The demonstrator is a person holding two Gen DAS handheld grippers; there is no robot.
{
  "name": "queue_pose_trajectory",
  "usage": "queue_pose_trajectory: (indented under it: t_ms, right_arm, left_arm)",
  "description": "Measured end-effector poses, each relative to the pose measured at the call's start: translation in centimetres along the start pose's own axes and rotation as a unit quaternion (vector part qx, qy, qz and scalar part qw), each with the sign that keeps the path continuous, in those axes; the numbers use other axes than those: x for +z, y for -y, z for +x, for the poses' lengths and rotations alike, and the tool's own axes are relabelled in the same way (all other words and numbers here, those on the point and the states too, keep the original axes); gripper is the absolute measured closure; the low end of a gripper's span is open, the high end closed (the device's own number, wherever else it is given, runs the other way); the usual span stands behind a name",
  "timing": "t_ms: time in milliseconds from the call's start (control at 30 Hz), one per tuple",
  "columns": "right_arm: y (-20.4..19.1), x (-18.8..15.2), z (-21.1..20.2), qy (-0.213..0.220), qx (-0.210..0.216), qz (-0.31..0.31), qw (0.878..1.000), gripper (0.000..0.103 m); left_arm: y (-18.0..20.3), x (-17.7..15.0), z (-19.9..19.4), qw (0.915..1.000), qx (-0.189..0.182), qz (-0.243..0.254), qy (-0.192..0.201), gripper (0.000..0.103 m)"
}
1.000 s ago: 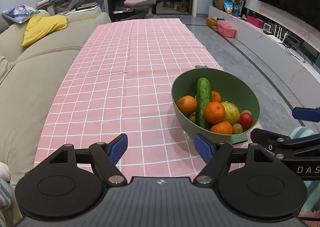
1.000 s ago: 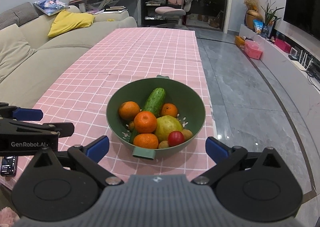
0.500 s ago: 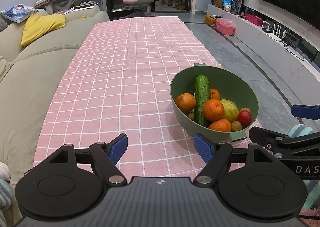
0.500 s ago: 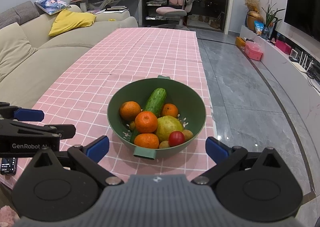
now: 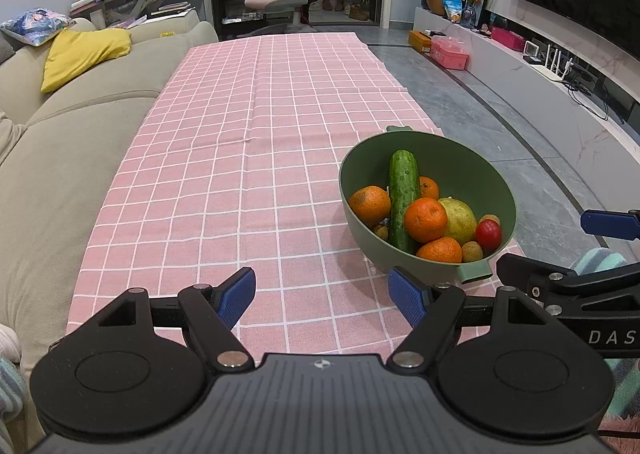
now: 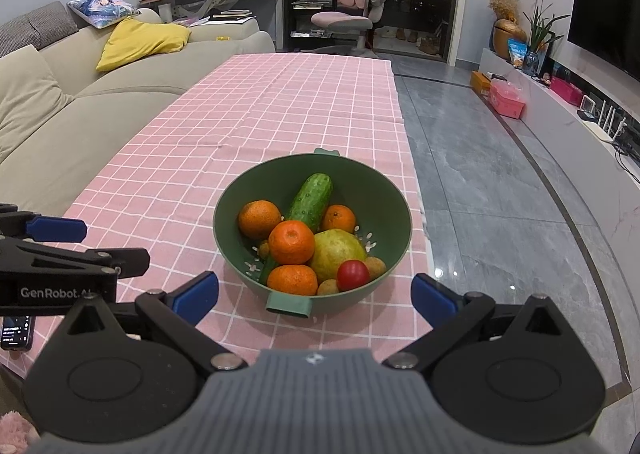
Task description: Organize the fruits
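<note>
Our left gripper hangs wide open and empty over the pink checked tablecloth. Beside it to the right sits the green colander bowl of fruit; our right gripper, empty, gapes before it.

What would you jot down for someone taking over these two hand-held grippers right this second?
Left hand-held gripper: open, holding nothing, over the pink checked tablecloth to the left of the bowl.
Right hand-held gripper: open, holding nothing, pointed straight at the bowl.
Green bowl sits near the tablecloth's right edge. Inside it: cucumber, four oranges, one topmost, a yellow-green fruit, a red tomato and a few small brown fruits.
Done: nothing visibly taken out.
Left: all the sorting.
</note>
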State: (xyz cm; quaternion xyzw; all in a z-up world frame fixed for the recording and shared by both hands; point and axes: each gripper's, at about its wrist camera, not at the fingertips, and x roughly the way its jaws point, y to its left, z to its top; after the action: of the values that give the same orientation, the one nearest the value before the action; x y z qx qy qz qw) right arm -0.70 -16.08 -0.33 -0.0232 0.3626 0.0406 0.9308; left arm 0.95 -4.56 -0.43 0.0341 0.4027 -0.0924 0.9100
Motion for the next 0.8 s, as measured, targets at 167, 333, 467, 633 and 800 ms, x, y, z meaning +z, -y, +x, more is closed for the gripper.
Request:
queue_pose_trajectory:
  t_ms: [167,333,467,633,800]
  right_arm:
    - [0.02,0.0,0.02,-0.001,0.0,0.0,1.0,0.004]
    - [-0.05,-0.06,0.14,-0.002,0.0,0.0,1.0,0.004]
    - [-0.09,-0.1,0.16,-0.002,0.0,0.0,1.0,0.004]
    - [-0.11,-0.16,0.28,-0.003,0.0,0.002,1.0,0.004]
    - [-0.1,-0.17,0.31,-0.003,0.0,0.002,1.0,0.004]
  left_arm:
    - [0.02,0.01,0.0,1.0,0.0,0.001,0.0,0.014]
    - [-0.01,0.01,-0.08,1.0,-0.001,0.002,0.001,0.014]
    - [0.03,0.03,-0.13,1.0,0.001,0.003,0.001,0.014]
    - [0.02,0.08,-0.18,1.0,0.002,0.004,0.002,0.014]
    - [-0.04,0.13,-0.34,1.0,0.005,0.007,0.003,0.014]
